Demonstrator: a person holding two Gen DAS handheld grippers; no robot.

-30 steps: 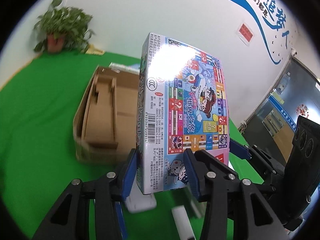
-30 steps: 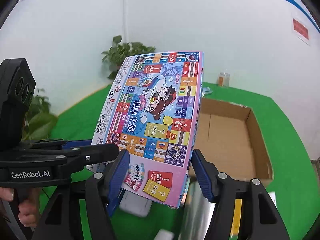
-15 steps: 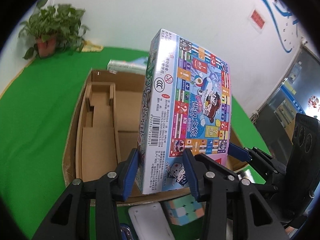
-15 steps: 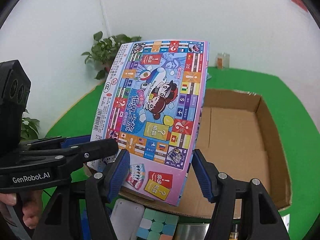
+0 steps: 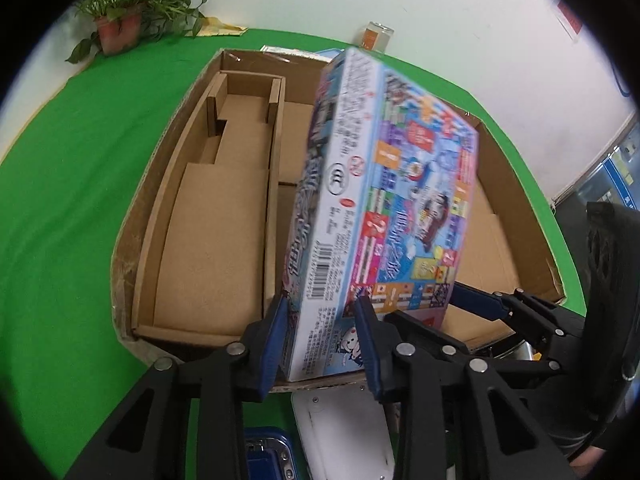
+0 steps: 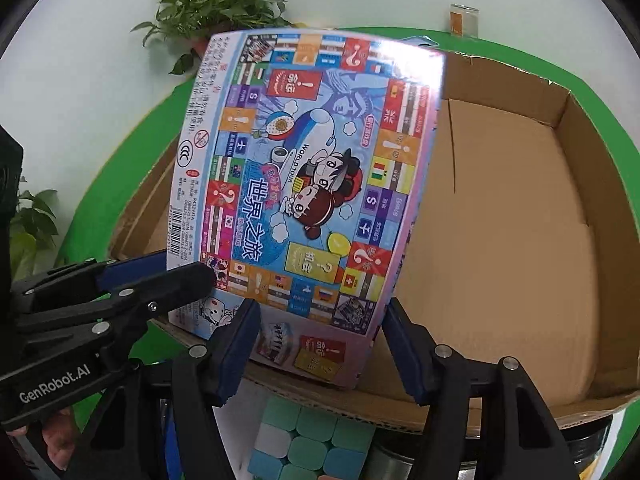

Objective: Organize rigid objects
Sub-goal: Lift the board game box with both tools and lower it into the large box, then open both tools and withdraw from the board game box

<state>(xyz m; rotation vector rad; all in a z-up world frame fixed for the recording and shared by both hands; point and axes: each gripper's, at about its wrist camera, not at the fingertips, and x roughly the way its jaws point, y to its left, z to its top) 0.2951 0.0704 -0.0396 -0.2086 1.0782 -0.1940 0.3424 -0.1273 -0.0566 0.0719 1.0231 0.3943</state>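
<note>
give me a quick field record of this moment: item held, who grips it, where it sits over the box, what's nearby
held item: colourful flat board game box, upright, tilted
left gripper: jaws just closing on its narrow edge
right gripper: clamps its lower end across the printed face
below it: open brown cardboard box with a cardboard divider insert
nearby: pastel puzzle cube, green tabletop

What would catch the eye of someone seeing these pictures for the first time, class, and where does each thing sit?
First, the colourful board game box, held tilted over the open cardboard box with both tools gripping its near end: the left tool across its thickness, the right tool across its width. The left tool's jaws have just been closing on it. Next, the green tablecloth, and a pastel puzzle cube below the carton's near wall.
</note>
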